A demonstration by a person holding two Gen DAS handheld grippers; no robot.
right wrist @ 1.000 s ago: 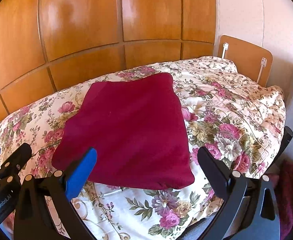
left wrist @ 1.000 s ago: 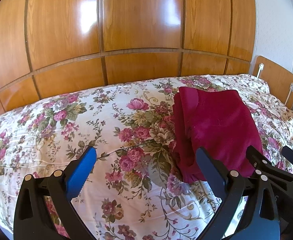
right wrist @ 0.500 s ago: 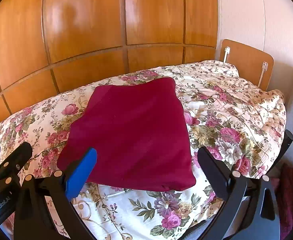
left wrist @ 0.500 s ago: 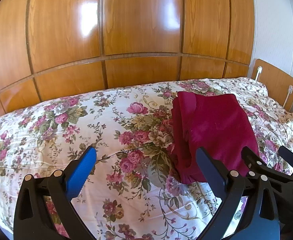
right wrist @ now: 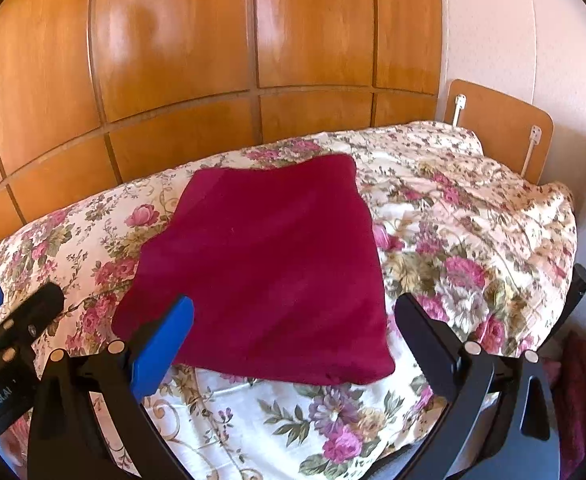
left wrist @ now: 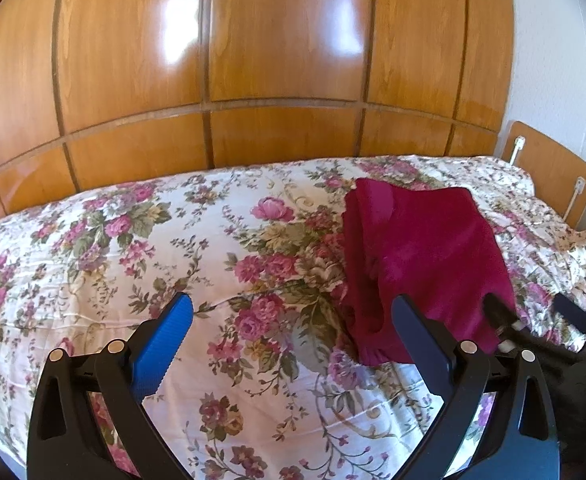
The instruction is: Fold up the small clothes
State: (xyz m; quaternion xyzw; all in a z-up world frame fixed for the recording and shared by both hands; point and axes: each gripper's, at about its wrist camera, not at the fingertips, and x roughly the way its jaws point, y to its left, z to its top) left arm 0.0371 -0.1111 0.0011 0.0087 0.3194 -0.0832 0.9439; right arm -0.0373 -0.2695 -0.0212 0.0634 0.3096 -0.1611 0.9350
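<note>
**Both tools backing off a folded crimson garment**

Compared with a second ago, both cameras are pulling back and tilting slightly: the dark crimson, soft fleece-like folded garment (right wrist: 269, 276) is sitting a little higher and smaller in each view, and more of the white bed cover printed with pink roses (left wrist: 133, 248) is showing below it. The garment itself is not changing shape or place on the bed.

In the right wrist view the garment is lying as a tidy, roughly square packet across the middle of the frame, flat on the cover, with clean edges and one rounded corner at lower right. In the left wrist view it is occupying the right-centre, its layered folded edge facing left.

The left tool (left wrist: 293, 344) is standing wide apart with nothing between its blue and black pads, hovering over bare cover to the left of the garment. The right tool (right wrist: 293, 340) is likewise spread wide and holding nothing, hanging just in front of the garment's near edge without touching it.

Judging by this, the folding of this piece is looking finished. A dark red cloth heap (right wrist: 585, 392) at the lower right edge may be waiting as further work, though it is too cropped to tell.
</note>
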